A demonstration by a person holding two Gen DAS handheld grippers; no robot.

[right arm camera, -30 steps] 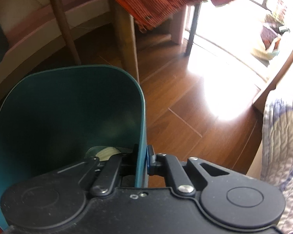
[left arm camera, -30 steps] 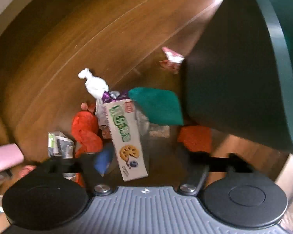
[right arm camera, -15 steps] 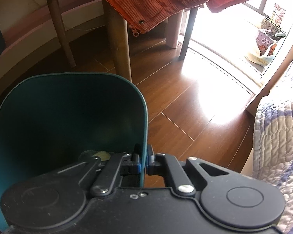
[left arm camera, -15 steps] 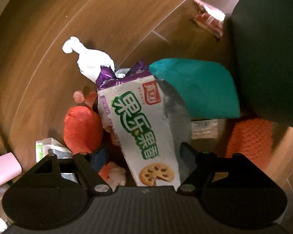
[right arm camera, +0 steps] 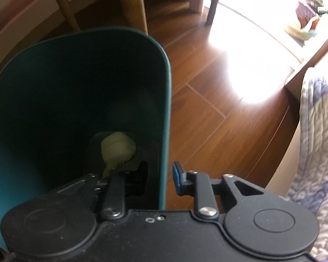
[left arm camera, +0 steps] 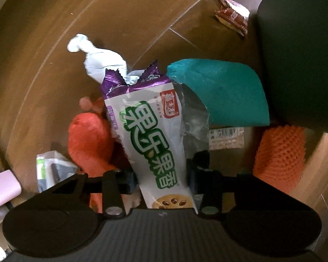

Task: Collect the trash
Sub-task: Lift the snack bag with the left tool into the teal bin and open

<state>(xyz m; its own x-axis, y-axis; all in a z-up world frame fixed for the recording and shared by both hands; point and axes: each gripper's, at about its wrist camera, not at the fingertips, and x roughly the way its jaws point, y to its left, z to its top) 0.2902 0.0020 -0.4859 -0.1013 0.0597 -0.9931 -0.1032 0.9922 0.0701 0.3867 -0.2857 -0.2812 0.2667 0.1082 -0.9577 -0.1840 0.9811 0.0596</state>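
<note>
In the left wrist view a white snack wrapper with green lettering and a purple top (left arm camera: 150,139) lies on a pile of trash on the wood floor. My left gripper (left arm camera: 159,176) is open, its fingers on either side of the wrapper's lower end. Around it lie a crumpled white paper (left arm camera: 98,59), red-orange wrappers (left arm camera: 87,135), a teal piece (left arm camera: 220,93) and an orange foam net (left arm camera: 280,157). In the right wrist view my right gripper (right arm camera: 159,181) is open, straddling the wall of a dark teal bin (right arm camera: 76,91). A pale yellow scrap (right arm camera: 118,148) lies inside the bin.
A red and white wrapper (left arm camera: 231,15) lies apart on the floor near the bin's dark side (left arm camera: 299,50). A green and white carton (left arm camera: 52,166) and a pink object (left arm camera: 2,187) lie at the left. Wooden furniture legs (right arm camera: 133,2) and a quilted blanket (right arm camera: 317,142) border the right view.
My left gripper has moved down onto the pile, so the snack wrapper now sits between its fingers. My right gripper has opened off the bin wall, which it was shut on before.
</note>
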